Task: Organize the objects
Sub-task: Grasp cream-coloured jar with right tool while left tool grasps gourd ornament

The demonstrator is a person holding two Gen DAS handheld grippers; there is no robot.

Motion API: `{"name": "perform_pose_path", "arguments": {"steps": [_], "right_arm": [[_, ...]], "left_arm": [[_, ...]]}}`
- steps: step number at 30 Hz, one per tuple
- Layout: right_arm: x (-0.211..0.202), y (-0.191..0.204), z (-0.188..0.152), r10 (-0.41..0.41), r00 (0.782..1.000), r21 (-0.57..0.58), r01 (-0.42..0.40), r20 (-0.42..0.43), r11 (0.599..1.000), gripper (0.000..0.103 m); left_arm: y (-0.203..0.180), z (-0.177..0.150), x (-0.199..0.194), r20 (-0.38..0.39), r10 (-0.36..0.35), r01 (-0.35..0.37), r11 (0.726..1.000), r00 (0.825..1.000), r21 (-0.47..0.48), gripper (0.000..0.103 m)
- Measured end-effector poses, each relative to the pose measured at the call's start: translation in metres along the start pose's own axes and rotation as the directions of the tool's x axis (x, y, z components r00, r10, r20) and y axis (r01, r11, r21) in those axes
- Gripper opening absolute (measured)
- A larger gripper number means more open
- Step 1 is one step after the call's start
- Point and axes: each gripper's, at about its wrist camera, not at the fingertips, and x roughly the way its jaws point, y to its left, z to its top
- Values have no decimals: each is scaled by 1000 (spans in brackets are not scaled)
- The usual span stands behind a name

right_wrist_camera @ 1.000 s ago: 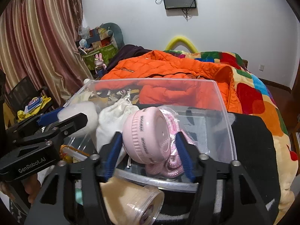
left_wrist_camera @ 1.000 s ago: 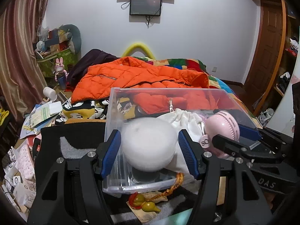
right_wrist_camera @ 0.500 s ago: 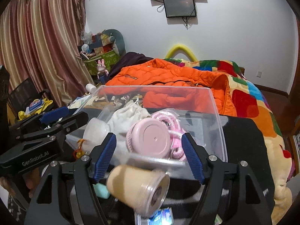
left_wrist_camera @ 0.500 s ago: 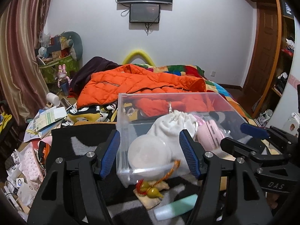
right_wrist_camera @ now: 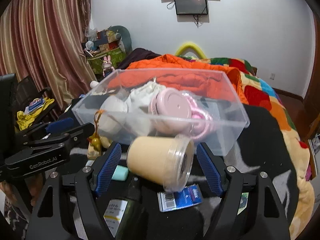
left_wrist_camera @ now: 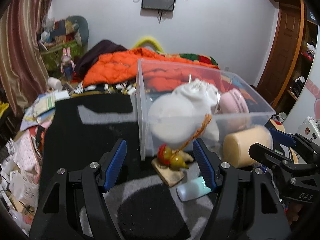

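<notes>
Partly blurred at frame centre, a clear bin (left_wrist_camera: 202, 108) holds a white pouch (left_wrist_camera: 197, 93); both grippers, left (left_wrist_camera: 160, 165) and right (right_wrist_camera: 158, 169), gape apart, empty.

White lettering reading "GenRobot.AI" runs along the black body of the left gripper (right_wrist_camera: 66, 129) in the right wrist view. "DAS" is printed in white on the black body of the right gripper (left_wrist_camera: 280, 146) in the left wrist view. A white label (right_wrist_camera: 115, 213) on a dark bottle carries the word "BOTTLE"; its other print is too small to read.
</notes>
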Motion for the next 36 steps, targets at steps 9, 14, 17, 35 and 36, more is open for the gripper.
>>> {"name": "perform_pose_path", "arguments": {"steps": [9, 14, 17, 35, 36], "right_arm": [[20, -6, -8, 35, 998, 47, -32, -61, 998, 76], [23, 2, -9, 29, 997, 28, -27, -73, 999, 77], [24, 8, -12, 1, 998, 2, -1, -67, 1000, 78], [5, 0, -18, 18, 1000, 19, -18, 3, 1000, 63], [3, 0, -17, 19, 1000, 18, -19, 8, 1000, 62]], "left_arm": [[-5, -3, 15, -67, -16, 16, 1000, 998, 2, 61], [-7, -4, 20, -94, -5, 5, 1000, 996, -2, 55], [-7, -5, 20, -86, 25, -26, 1000, 996, -3, 47], [3, -19, 1, -26, -12, 10, 998, 1000, -63, 28], [2, -19, 0, -22, -13, 11, 998, 1000, -61, 28]]}}
